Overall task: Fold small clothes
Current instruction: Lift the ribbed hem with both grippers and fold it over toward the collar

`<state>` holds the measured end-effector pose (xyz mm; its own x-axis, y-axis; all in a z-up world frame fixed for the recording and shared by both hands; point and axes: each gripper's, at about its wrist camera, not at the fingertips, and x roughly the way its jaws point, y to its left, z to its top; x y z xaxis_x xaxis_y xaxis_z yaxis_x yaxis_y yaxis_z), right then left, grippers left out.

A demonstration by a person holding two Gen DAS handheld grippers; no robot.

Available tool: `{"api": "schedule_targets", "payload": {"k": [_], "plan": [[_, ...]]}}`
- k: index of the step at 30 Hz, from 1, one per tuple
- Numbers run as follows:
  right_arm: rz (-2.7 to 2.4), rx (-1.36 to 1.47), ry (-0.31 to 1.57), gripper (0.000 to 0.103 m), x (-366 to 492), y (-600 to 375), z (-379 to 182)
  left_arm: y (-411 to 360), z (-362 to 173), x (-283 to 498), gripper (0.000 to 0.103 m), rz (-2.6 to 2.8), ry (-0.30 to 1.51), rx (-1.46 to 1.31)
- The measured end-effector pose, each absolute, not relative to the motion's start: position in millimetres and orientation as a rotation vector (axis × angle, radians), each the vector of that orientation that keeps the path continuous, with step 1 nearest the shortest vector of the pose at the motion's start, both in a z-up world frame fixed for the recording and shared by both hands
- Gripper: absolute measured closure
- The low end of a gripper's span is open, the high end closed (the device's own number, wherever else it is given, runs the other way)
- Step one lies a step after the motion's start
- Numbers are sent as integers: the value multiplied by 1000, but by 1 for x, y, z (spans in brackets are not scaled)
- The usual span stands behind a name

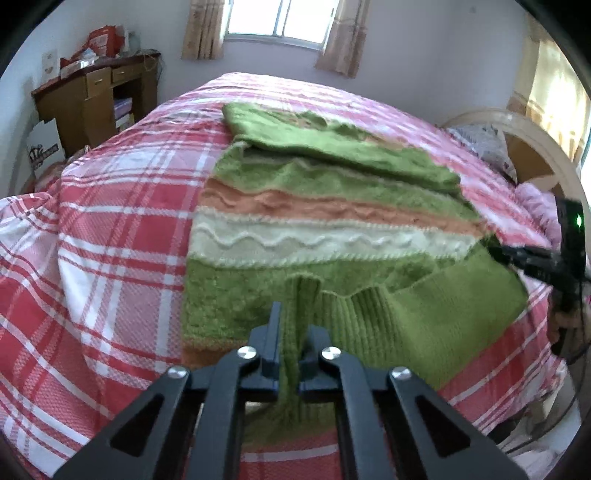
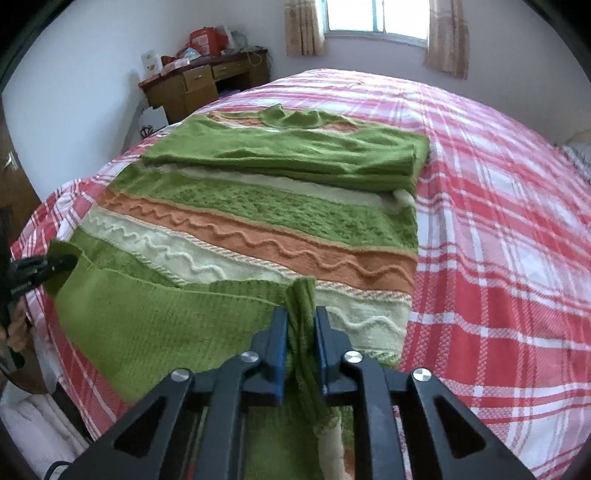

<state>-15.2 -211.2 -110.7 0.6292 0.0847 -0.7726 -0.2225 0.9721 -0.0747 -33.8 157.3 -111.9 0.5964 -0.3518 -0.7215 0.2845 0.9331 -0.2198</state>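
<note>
A green knit sweater [image 1: 325,192] with orange and cream wavy stripes lies on the plaid bed; it also shows in the right wrist view [image 2: 258,221]. Its sleeves are folded across the far part. My left gripper [image 1: 295,314] is shut on the ribbed green hem at its near left corner and holds it lifted. My right gripper [image 2: 301,317] is shut on the hem at the near right corner. The hem is turned up over the body between them. The right gripper shows at the right edge of the left wrist view [image 1: 506,254]; the left gripper shows at the left edge of the right wrist view [image 2: 62,264].
The bed has a red, pink and white plaid cover [image 2: 498,221]. A brown desk [image 1: 92,96] with clutter stands by the far left wall. A curved wooden headboard [image 1: 535,147] and a pillow [image 1: 484,144] are at the right. A window with curtains [image 2: 376,18] is at the back.
</note>
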Motion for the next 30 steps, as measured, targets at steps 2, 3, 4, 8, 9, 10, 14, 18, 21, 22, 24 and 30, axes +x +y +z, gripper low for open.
{"api": "schedule_targets", "payload": {"k": [2, 3, 4, 8, 9, 10, 14, 18, 21, 22, 24, 30], "plan": [[174, -169, 845, 91, -18, -209, -100, 159, -104, -31, 97, -368, 839, -106], [170, -167, 833, 91, -18, -209, -95, 160, -99, -29, 97, -365, 830, -114], [162, -164, 821, 91, -18, -209, -90, 161, -95, -27, 97, -363, 823, -122], [132, -157, 774, 91, -12, -208, -73, 165, -82, -12, 97, -345, 801, -146], [122, -156, 770, 91, -9, -208, -71, 166, -79, -6, 97, -332, 800, -149], [111, -157, 767, 91, -7, -208, -70, 165, -77, -2, 97, -323, 799, -152], [75, -133, 761, 91, 6, -213, -65, 162, -68, 10, 97, -320, 781, -140], [30, -134, 727, 94, 8, -219, -55, 160, -62, 17, 97, -343, 772, -131], [14, -112, 715, 94, 9, -229, -49, 158, -62, 20, 97, -357, 769, -115], [29, -94, 720, 94, 10, -232, -49, 157, -63, 21, 97, -358, 770, -110], [57, -55, 717, 94, 8, -237, -49, 157, -68, 24, 97, -352, 782, -108], [168, 122, 751, 68, 4, -253, -60, 159, -81, 26, 97, -369, 820, -130]]}}
